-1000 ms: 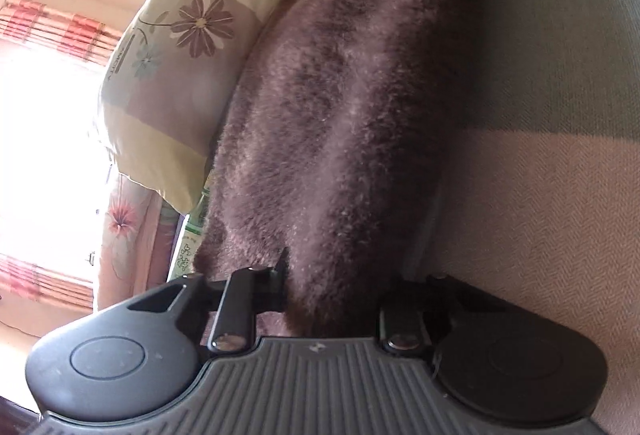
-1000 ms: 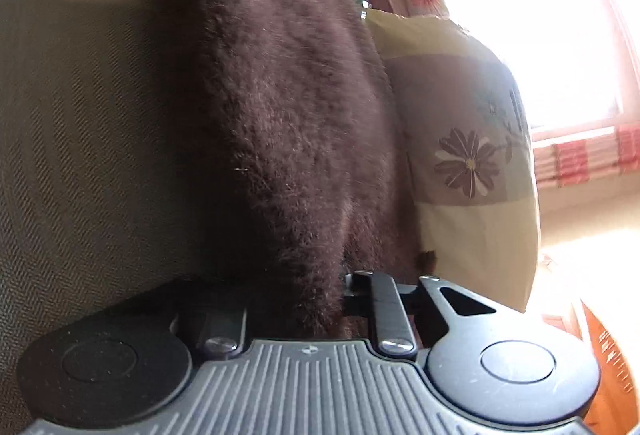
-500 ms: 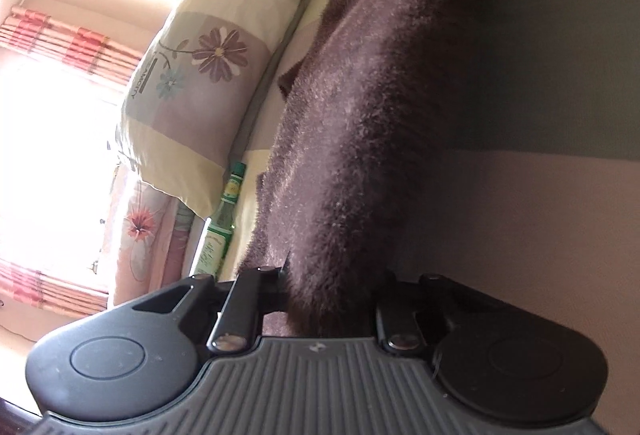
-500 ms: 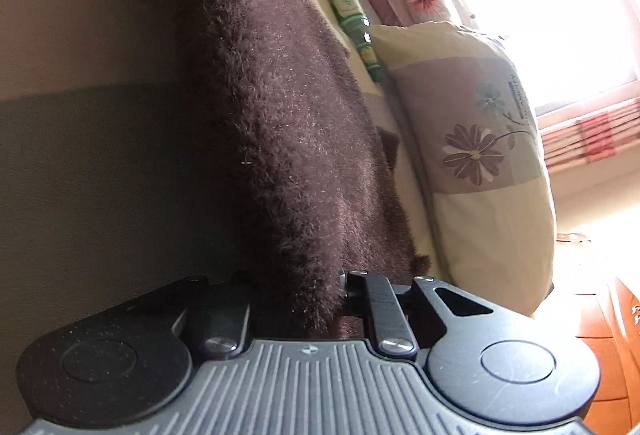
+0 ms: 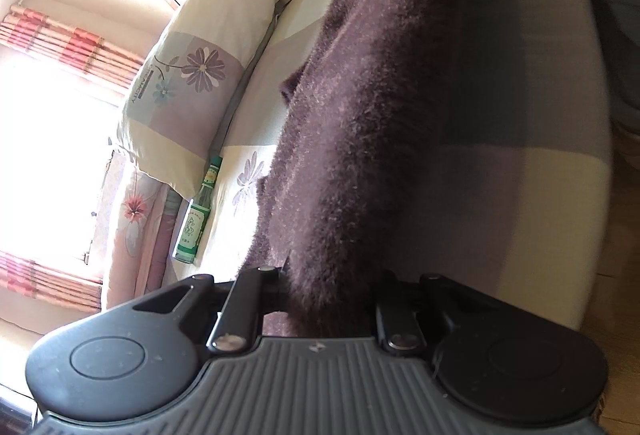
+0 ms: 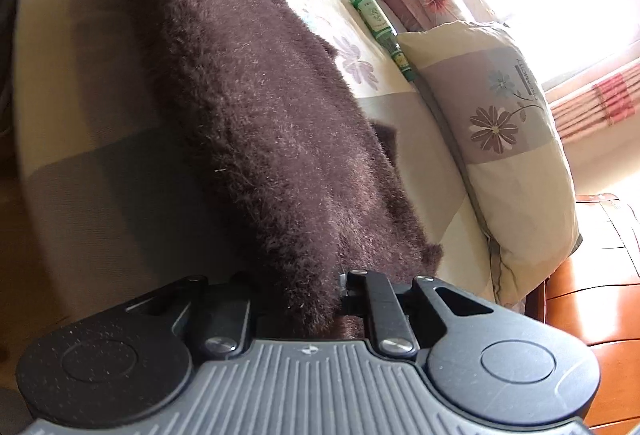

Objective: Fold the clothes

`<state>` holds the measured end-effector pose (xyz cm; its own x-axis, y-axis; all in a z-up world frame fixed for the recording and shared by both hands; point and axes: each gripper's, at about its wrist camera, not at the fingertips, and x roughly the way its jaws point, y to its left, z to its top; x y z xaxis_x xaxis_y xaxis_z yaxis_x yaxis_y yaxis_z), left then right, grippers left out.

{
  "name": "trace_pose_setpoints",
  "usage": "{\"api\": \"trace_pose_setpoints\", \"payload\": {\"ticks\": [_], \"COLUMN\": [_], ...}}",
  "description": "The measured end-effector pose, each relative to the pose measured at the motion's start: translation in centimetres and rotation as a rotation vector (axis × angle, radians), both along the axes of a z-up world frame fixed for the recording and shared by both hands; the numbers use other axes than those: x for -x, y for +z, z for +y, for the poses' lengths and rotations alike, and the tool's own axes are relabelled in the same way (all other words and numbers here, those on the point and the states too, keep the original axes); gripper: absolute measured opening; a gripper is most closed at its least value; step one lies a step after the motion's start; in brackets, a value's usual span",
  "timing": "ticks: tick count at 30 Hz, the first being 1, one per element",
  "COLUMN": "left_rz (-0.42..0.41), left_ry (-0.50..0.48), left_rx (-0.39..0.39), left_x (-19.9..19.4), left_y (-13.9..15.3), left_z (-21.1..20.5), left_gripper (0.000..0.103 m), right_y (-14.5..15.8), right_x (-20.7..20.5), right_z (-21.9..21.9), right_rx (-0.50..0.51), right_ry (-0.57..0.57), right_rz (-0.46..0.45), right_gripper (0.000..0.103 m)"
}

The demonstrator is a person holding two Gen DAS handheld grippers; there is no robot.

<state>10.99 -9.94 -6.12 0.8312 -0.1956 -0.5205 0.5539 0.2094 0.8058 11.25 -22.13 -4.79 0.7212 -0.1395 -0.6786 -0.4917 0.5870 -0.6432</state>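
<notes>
Each tool is clamped nearly closed on one end of the same fuzzy brown garment [image 5: 360,139]. The left tool [image 5: 320,299] pinches a gathered edge right at its jaws, and the right tool [image 6: 304,299] does the same at the other end; each one shows at the top of the other's view, so the cloth runs stretched between them.

Over the last second both tools have swung away and risen. The garment, which filled both views before, now hangs as a narrower band above the bed [image 5: 500,115], its lower edge trailing toward the sheet. More of the room has come into sight: the pillow [image 5: 200,75] stands clear of the cloth, and a green bottle [image 5: 196,223] lies just beside it on the sheet.

So the garment is lifted and spread rather than lying flat. This looks like a carry or shake-out before a fold; no crease is laid yet, and the fold proper appears not yet done.
</notes>
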Motion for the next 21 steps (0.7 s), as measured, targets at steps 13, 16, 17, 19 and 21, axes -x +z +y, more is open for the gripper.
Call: {"api": "trace_pose_setpoints", "payload": {"ticks": [13,16,17,19,21], "left_rz": [0.053,0.094,0.121,0.203,0.300], "left_ry": [0.023,0.019,0.018,0.010,0.002], "left_rx": [-0.002,-0.015,-0.002,0.034,0.087], "left_x": [3.1,3.7,4.0,4.4,4.9], "left_y": [-1.5,-1.2,-0.7,1.0,3.0], "left_z": [0.6,0.9,1.2,2.2,3.5], "left_gripper": [0.017,0.024,0.026,0.028,0.028], "right_y": [-1.6,-1.3,-1.0,0.0,1.4], "right_x": [3.1,3.0,3.2,4.1,4.9], "right_z": [0.5,0.0,-0.3,-1.0,-2.1], "right_rx": [-0.016,-0.045,-0.062,-0.108,-0.175], "right_ry": [-0.010,-0.021,-0.023,-0.021,-0.031], "right_rz": [0.057,0.106,0.127,0.168,0.204], "right_gripper": [0.024,0.035,0.036,0.039,0.039]}}
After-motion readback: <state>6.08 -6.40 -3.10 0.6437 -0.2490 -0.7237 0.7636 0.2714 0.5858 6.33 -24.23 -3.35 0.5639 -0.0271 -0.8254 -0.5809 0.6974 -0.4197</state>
